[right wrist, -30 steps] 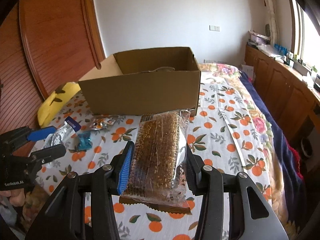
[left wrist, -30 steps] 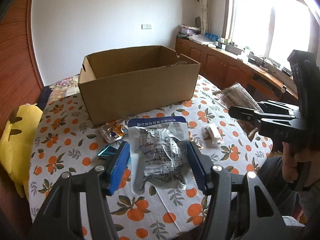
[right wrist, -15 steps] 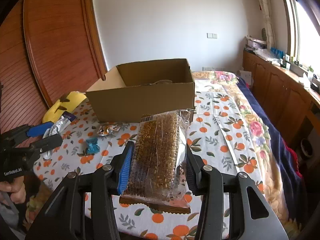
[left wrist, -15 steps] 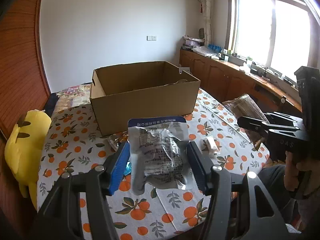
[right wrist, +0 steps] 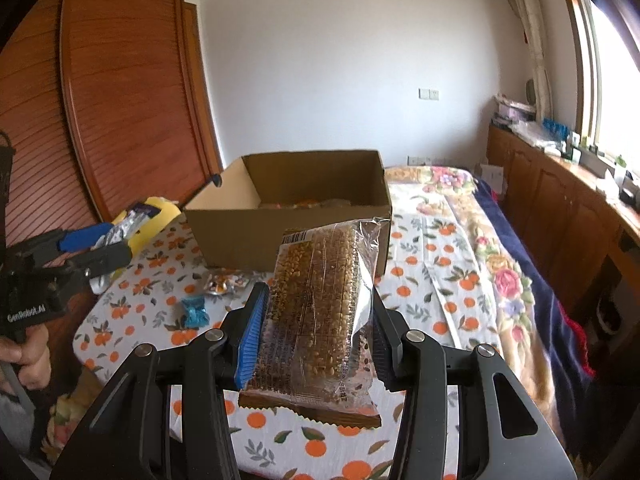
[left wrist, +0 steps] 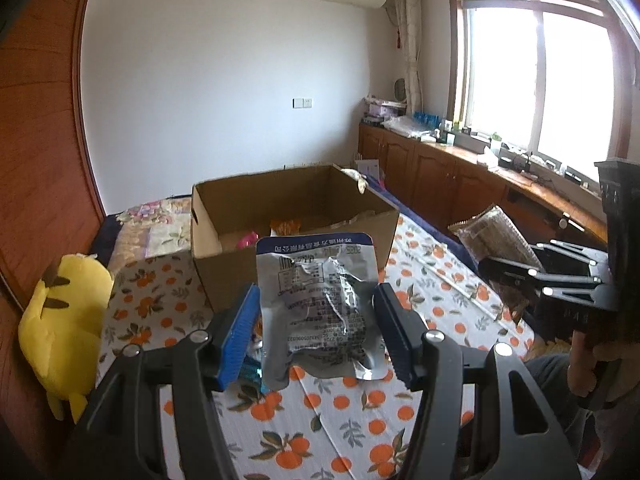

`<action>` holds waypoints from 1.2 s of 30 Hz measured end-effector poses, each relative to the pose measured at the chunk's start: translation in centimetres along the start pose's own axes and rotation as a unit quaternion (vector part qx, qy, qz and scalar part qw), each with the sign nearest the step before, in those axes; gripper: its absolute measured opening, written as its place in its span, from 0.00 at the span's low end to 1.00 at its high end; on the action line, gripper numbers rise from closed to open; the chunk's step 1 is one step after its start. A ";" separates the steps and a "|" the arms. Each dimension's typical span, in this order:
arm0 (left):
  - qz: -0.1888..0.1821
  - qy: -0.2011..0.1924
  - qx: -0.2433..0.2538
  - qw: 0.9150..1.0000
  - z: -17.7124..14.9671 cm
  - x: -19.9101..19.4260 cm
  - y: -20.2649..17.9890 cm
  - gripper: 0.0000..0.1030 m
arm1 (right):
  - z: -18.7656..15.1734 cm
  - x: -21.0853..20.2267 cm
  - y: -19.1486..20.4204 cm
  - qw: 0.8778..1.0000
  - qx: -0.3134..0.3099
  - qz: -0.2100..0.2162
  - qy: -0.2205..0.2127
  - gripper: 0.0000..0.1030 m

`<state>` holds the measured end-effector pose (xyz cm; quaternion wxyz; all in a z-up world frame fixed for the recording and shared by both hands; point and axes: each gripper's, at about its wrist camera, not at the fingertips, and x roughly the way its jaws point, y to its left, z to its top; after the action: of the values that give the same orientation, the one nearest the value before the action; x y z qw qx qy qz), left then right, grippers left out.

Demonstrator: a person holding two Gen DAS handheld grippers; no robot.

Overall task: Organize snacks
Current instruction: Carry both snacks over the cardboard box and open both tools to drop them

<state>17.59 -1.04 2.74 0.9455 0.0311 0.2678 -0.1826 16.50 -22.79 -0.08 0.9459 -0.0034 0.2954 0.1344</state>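
My left gripper point(left wrist: 316, 320) is shut on a crinkled silver snack pouch with a blue top edge point(left wrist: 320, 300), held above the table. My right gripper point(right wrist: 316, 320) is shut on a clear pack of brown grain bars point(right wrist: 320, 308), also lifted off the table. An open cardboard box point(left wrist: 224, 276) point(right wrist: 236, 236) stands ahead of both, with a few snacks showing inside. The right gripper with its pack point(left wrist: 496, 236) appears at the right of the left wrist view; the left gripper with its pouch point(right wrist: 124, 228) appears at the left of the right wrist view.
On the orange-print tablecloth point(right wrist: 120, 312) lie a small blue wrapped sweet point(right wrist: 195, 312) and a silver-orange wrapper point(right wrist: 222, 282) near the box. A yellow plush toy point(left wrist: 60, 320) sits at the table's left edge. A bed point(right wrist: 480, 240) and wooden cabinets point(left wrist: 432, 168) lie beyond.
Both grippers have risen with their packs still held, and both views tilted up. The inside of the box now shows, and more of the room's wall is in sight.
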 end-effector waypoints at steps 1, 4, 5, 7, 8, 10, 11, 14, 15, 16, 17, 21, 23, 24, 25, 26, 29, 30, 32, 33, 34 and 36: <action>-0.002 -0.003 0.000 1.000 0.4 0.0 0.1 0.57 | 0.2 0.0 0.0 1.000 -0.002 0.001 -0.002 0.45; -0.002 -0.017 0.003 1.000 1.9 -0.3 0.4 0.57 | 1.2 -0.2 0.3 1.000 -0.009 0.001 -0.008 0.45; -0.002 -0.020 0.003 1.000 2.3 -0.3 0.5 0.57 | 1.5 -0.2 0.3 1.000 -0.010 0.002 -0.011 0.45; -0.003 -0.026 0.003 1.000 3.0 -0.4 0.7 0.57 | 2.2 -0.3 0.3 1.000 -0.013 0.002 -0.015 0.45; -0.003 -0.029 0.003 1.000 3.4 -0.3 0.8 0.57 | 2.5 -0.3 0.3 1.000 -0.015 0.002 -0.018 0.45; -0.002 -0.035 0.005 0.999 4.0 -0.3 1.0 0.57 | 3.2 -0.3 0.2 1.000 -0.018 0.002 -0.022 0.45; -0.002 -0.038 0.005 0.999 4.3 -0.3 1.0 0.57 | 3.5 -0.3 0.2 1.000 -0.019 0.003 -0.024 0.45; -0.002 -0.045 0.005 0.999 5.1 -0.1 1.4 0.57 | 4.5 -0.2 0.2 0.999 -0.024 0.004 -0.029 0.45; -0.002 -0.046 0.004 0.999 5.3 0.0 1.5 0.57 | 4.7 -0.2 0.3 0.999 -0.027 0.004 -0.030 0.45; -0.002 -0.047 0.004 0.999 5.5 0.1 1.7 0.57 | 5.1 -0.1 0.3 0.999 -0.029 0.004 -0.032 0.45; -0.003 -0.047 0.003 0.999 5.8 0.4 1.8 0.57 | 5.4 0.0 0.2 0.999 -0.031 0.004 -0.033 0.45; -0.004 -0.047 -0.001 0.999 6.1 1.5 2.4 0.57 | 6.3 0.6 0.0 0.999 -0.032 0.008 -0.036 0.45; -0.004 -0.045 -0.004 0.999 6.3 2.3 2.9 0.57 | 6.7 1.1 -0.2 0.999 -0.031 0.009 -0.035 0.45; -0.004 -0.043 -0.006 0.999 6.4 2.6 3.1 0.57 | 6.9 1.4 -0.2 0.999 -0.032 0.010 -0.034 0.45; -0.004 -0.040 -0.009 0.999 6.4 3.2 3.4 0.57 | 7.0 1.8 -0.3 0.999 -0.034 0.010 -0.032 0.45; -0.004 -0.038 -0.011 0.999 6.4 3.6 3.5 0.57 | 7.2 2.1 -0.3 0.999 -0.035 0.010 -0.031 0.45; -0.004 -0.031 -0.015 0.999 6.5 5.0 4.0 0.57 | 7.5 3.3 -0.6 0.999 -0.036 0.012 -0.025 0.45; -0.004 -0.029 -0.016 0.999 6.6 5.5 4.1 0.57 | 7.6 3.7 -0.7 0.999 -0.036 0.013 -0.023 0.45; -0.005 -0.024 -0.019 1.000 6.6 6.6 4.5 0.57 | 7.9 4.5 -0.8 0.999 -0.036 0.014 -0.020 0.45; -0.005 -0.022 -0.019 1.000 6.7 7.0 4.7 0.57 | 7.9 4.9 -0.9 0.999 -0.036 0.015 -0.018 0.45; -0.005 -0.019 -0.020 1.000 6.6 7.6 4.8 0.57 | 8.0 5.5 -1.0 0.999 -0.035 0.016 -0.016 0.45; -0.005 -0.012 -0.022 1.000 6.7 8.7 5.0 0.57 | 8.3 6.5 -1.2 0.999 -0.034 0.018 -0.011 0.45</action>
<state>29.63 -0.30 3.75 0.9482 0.0067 0.2602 -0.1818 26.56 -21.56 3.02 0.9459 -0.0293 0.2800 0.1610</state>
